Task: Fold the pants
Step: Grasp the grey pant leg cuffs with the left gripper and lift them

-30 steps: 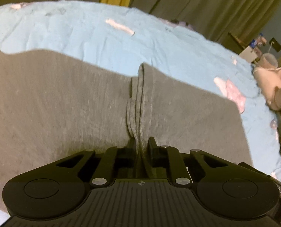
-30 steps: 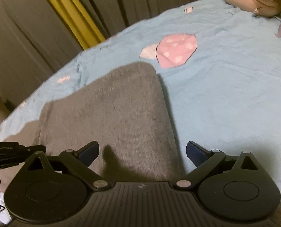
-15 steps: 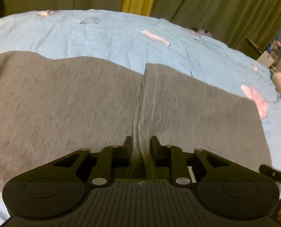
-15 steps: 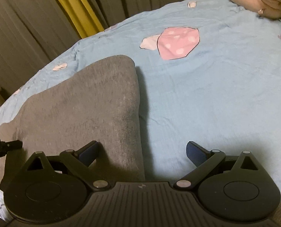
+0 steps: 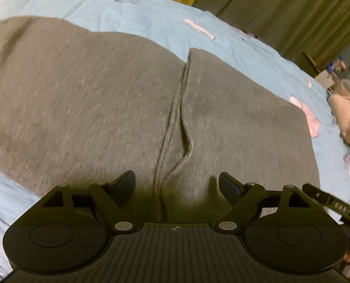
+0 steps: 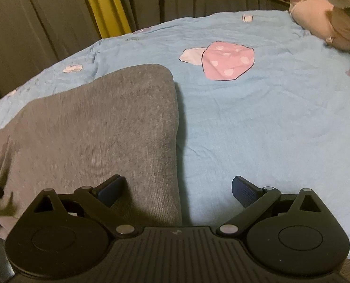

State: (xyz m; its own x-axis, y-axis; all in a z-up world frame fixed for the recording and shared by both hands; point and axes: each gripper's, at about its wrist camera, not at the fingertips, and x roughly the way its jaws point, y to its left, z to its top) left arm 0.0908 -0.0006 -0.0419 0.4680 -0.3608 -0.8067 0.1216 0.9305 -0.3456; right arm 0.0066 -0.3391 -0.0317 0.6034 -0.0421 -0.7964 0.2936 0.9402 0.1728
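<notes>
Grey pants point(image 5: 85, 108) spread flat on bed sheet point(image 5: 151, 23), light blue with pink and white mushroom print point(image 6: 226, 61). Folded: a raised fabric edge point(image 5: 186, 127) runs away from the left camera down the middle of the cloth, upper layer to its right, lower layer extending wide to its left. Slight pucker in that edge close to the left hand-held gripper point(image 5: 177, 184).

Left hand-held gripper: fingers spread well apart, nothing between them, poised over the pants with the fold edge running into the gap. Left fingertip point(image 5: 127, 181) over the lower layer, right fingertip over the upper layer. Contact with cloth: cannot tell.

Right hand-held gripper point(image 6: 177, 188): fingers likewise wide apart, nothing clamped. Straddles the right-hand edge of the pants point(image 6: 92, 136): left fingertip point(image 6: 111, 188) above grey cloth, right fingertip above bare sheet. Rounded corner of the pants visible further out in the right wrist view, casting a shadow onto the sheet beside it.

Part of the right tool visible at the right margin of the left wrist view, near the pants edge.

Surroundings: plush toy point(image 6: 328, 21), pinkish, at the far right of the bed; dark curtains point(image 6: 33, 23) behind, with a yellow strip point(image 6: 104, 4) between the panels. Some motion blur in both views.
</notes>
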